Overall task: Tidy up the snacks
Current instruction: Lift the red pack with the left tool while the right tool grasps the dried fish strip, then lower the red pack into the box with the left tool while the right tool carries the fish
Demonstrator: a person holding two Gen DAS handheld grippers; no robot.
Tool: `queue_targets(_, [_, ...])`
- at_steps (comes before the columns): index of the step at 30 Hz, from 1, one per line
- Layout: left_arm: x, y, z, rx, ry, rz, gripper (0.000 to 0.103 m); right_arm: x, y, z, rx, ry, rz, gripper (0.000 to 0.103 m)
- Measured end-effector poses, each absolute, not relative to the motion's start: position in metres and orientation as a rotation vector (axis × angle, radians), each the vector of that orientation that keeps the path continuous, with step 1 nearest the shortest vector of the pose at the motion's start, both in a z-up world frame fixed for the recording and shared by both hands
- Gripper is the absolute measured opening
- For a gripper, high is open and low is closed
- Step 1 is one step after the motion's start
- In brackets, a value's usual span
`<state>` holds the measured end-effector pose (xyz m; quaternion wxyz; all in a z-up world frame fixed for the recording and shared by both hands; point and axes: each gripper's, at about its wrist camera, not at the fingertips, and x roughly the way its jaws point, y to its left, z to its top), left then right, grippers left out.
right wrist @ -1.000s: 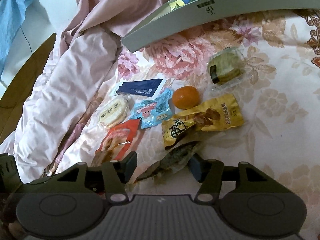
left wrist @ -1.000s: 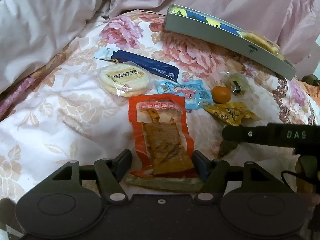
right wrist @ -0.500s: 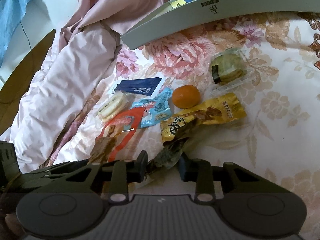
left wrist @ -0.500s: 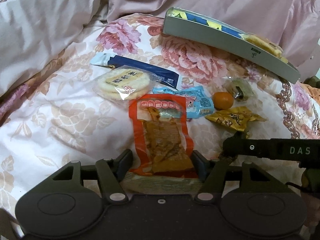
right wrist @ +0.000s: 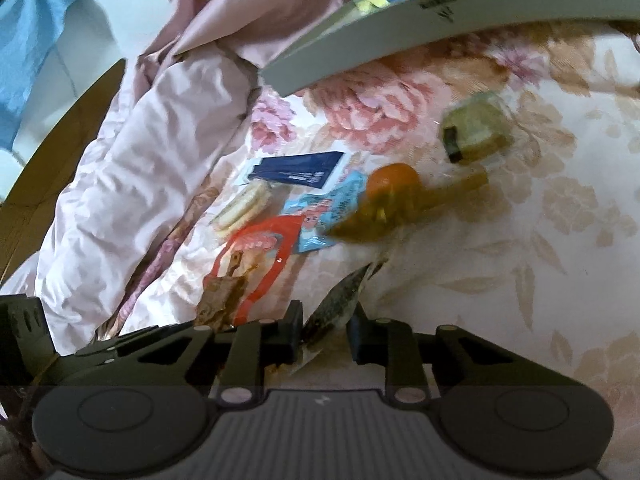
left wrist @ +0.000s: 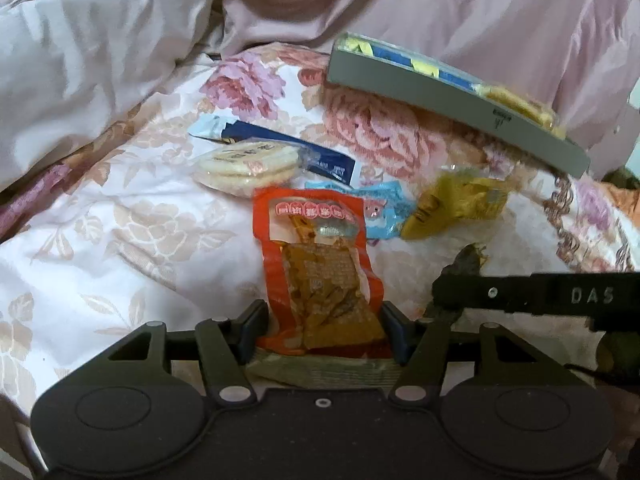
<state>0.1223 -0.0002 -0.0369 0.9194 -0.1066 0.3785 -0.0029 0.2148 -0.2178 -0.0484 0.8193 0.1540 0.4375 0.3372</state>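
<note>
Covering most of both views, the bed (left wrist: 100, 248) with its floral sheet carries every item; a pink quilt (left wrist: 100, 60) is bunched along the upper left of the left wrist frame. A long grey box (left wrist: 440, 92) lies at the upper right of that frame, its open top showing yellow and blue packets, so it is judged to be the collection container for the snacks.

The left gripper (left wrist: 324, 328) sits at the lower centre of its view. Its fingers (left wrist: 252, 324) stand moderately wide and bracket the near end of the red pouch (left wrist: 316, 264), pressing both edges. The pouch lies lengthwise toward the box, which suits a grasp by the short end.

The right gripper (right wrist: 324, 328) occupies the lower centre of its view. Its fingers (right wrist: 294, 330) are narrow and pinch a dark foil wrapper (right wrist: 340, 300), which rises clear of the sheet.

Loose snacks remain grouped mid-frame:
- navy sachet (left wrist: 288, 150), partly under the rice crackers (left wrist: 248, 164);
- light blue packet (left wrist: 380, 210), touching the red pouch;
- yellow packet (left wrist: 452, 204), blurred, just right of the blue one;
- green cake in clear wrap (right wrist: 476, 130) and an orange (right wrist: 390, 182), seen in the right wrist view.

Judged progress: early, since most items lie outside the box.
</note>
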Motion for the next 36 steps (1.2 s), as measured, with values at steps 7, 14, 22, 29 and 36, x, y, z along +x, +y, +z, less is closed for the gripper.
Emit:
queue_targets(7, [0.114, -0.005, -0.032, -0.222, 0.737, -0.021, 0.061, 0.208, -0.214, -0.039, 0.279, 0.872, 0.759, 0.02])
queue_targets(14, [0.107, -0.009, -0.029, -0.212, 0.696, -0.033, 0.061, 0.197, -0.209, -0.028, 0.199, 0.784, 0.766, 0.019])
queue_targets(22, [0.1, -0.011, -0.023, -0.219, 0.651, -0.05, 0.061, 0.198, -0.214, -0.022, 0.202, 0.75, 0.742, 0.017])
queue_targets(29, [0.104, -0.011, -0.014, -0.245, 0.63, -0.036, 0.06, 0.195, -0.217, -0.011, 0.182, 0.683, 0.726, 0.015])
queue_targets(36, [0.118, -0.018, 0.005, -0.248, 0.588, -0.041, 0.06, 0.197, -0.228, 0.005, 0.198, 0.603, 0.69, 0.014])
